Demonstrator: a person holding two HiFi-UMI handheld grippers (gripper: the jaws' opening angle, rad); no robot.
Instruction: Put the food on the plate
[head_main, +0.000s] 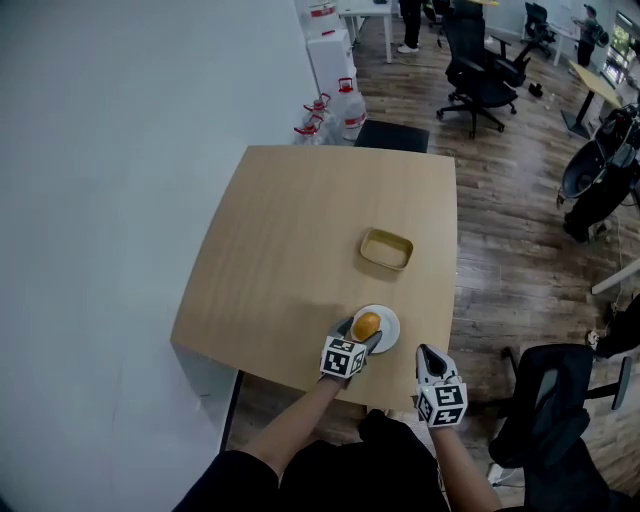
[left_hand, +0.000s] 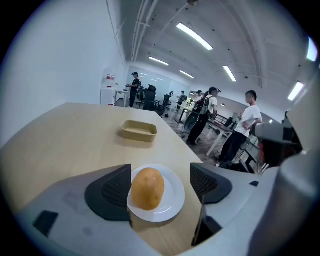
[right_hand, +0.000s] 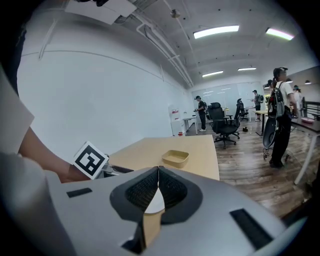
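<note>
An orange-brown, potato-like food (head_main: 366, 325) lies on a small white plate (head_main: 392, 330) near the table's front edge. My left gripper (head_main: 360, 334) is open, with its jaws on either side of the food. In the left gripper view the food (left_hand: 147, 187) rests on the plate (left_hand: 172, 195). The left pad (left_hand: 117, 190) is right against it and the right pad (left_hand: 202, 181) stands well apart. My right gripper (head_main: 426, 352) hovers off the front edge, right of the plate. It is shut and empty (right_hand: 158, 186), and a sliver of the plate (right_hand: 156, 202) shows beyond its tips.
A tan rectangular tray (head_main: 386, 249) sits farther back on the wooden table (head_main: 300, 230). Water bottles (head_main: 330, 108) stand on the floor beyond the far edge. A black office chair (head_main: 560, 400) is at my right. People stand in the room behind (left_hand: 245, 125).
</note>
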